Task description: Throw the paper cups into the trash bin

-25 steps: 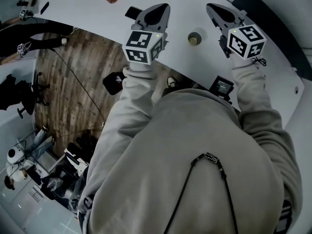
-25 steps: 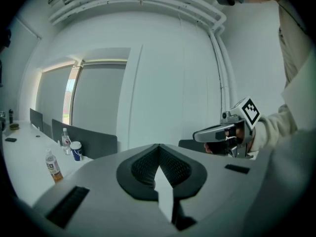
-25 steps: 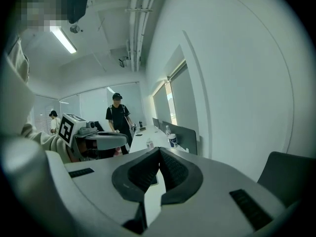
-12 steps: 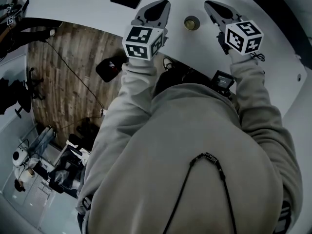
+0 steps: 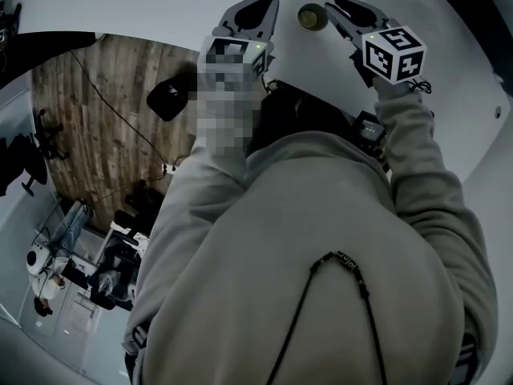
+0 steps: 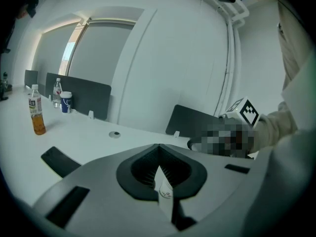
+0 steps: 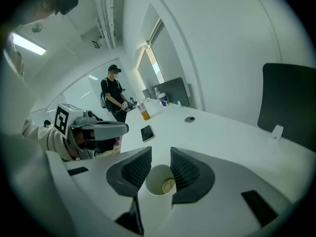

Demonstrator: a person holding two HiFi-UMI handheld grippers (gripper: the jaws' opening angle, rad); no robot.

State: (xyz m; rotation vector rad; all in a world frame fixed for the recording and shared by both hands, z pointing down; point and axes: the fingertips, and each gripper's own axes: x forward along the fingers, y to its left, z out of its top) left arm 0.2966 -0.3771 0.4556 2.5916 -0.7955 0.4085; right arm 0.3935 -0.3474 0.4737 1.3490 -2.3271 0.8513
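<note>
The white paper cup [image 7: 160,181] stands upright on the white tabletop [image 7: 227,139], mouth open, with a pale brown patch at its bottom. In the right gripper view it sits at lower centre, in the gap between the fingers [image 7: 134,168] of the right gripper [image 7: 161,166]. Those fingers are spread and have just been opening; no pinch on the cup is evident. In the head view the cup [image 5: 313,16] lies at the top centre of the frame, just beside the tip of the right gripper [image 5: 351,13] and to the right of the left gripper [image 5: 255,14].

The left gripper [image 6: 159,168] has its fingers pressed together, with nothing between them.

A flat black phone [image 7: 147,132] lies on the tabletop left of centre. Further off, at the left of the left gripper view, stand a clear bottle of orange drink [image 6: 36,117] and a blue-and-white cup [image 6: 65,101]. A person in dark clothes [image 7: 114,95] stands beyond the tabletop's far end.
</note>
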